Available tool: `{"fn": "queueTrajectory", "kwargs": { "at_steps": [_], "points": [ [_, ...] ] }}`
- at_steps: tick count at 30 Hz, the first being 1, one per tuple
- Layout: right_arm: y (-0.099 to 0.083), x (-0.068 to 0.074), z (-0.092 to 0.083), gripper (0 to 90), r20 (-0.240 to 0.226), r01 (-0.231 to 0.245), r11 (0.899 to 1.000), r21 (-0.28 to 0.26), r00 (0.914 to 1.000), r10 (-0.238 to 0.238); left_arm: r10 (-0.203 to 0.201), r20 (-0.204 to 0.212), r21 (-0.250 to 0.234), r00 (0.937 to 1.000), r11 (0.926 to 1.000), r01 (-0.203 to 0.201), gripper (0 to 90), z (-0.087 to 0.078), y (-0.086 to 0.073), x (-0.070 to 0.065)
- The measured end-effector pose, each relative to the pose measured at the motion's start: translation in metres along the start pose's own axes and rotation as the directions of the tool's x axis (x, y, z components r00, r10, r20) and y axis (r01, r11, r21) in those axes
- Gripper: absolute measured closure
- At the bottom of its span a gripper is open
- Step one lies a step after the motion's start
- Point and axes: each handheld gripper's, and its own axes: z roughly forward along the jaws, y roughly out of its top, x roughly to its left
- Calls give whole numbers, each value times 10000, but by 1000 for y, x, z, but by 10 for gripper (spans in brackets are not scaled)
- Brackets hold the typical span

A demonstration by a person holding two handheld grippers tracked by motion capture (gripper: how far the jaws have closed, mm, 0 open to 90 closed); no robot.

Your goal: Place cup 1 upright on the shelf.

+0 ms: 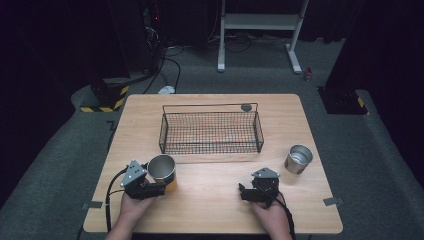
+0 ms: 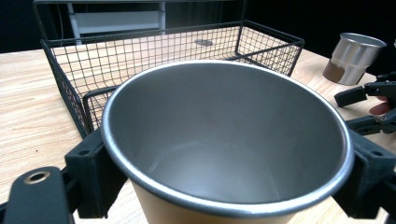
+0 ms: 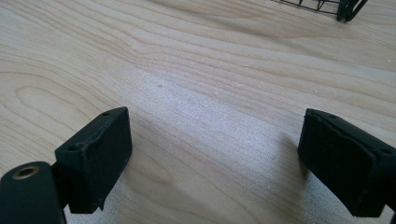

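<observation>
Gripping the steel cup (image 1: pixel 162 171) across its rim, the left gripper (image 1: pixel 156 188) should probably lift it level toward the wire basket (image 1: pixel 210 132) at twelve o'clock; the right gripper (image 3: pixel 212 163) waits, jaws wide and empty.

This looks like a lab or recording studio rather than a home: a light wooden table (image 1: pixel 210 200) stands alone on grey carpet (image 1: pixel 55 165), ringed by black curtains. Loose black cables (image 1: pixel 167 65), a white metal stand frame (image 1: pixel 260 22) and yellow-and-black hazard-striped bases (image 1: pixel 105 100) sit behind it.
</observation>
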Motion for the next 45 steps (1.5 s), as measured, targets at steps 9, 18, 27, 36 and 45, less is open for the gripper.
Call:
{"fn": "queueTrajectory", "kwargs": {
  "at_steps": [9, 18, 27, 36, 45],
  "points": [
    [0, 0, 0, 97, 1, 1, 10000, -1, 10000, -1, -54, 97, -58, 9999, 10000, 54, 133, 1, 1, 0],
    [0, 0, 0, 97, 1, 3, 10000, 0, 10000, -3, -83, -176, -214, 9998, 9997, 79, 133, 3, 6, -4],
    [0, 0, 0, 97, 1, -3, 10000, 1, 10000, 3, 173, -333, -204, 9993, 9996, -180, 133, 13, 20, -10],
    [0, 0, 0, 97, 1, 2, 10000, 0, 10000, -2, 127, -358, -313, 9993, 9994, -138, 133, 21, 40, -8],
    [0, 0, 0, 97, 4, 4, 10000, -1, 10000, -4, -91, -483, -299, 9988, 9995, 77, 133, 27, 54, 1]
  ]
}}
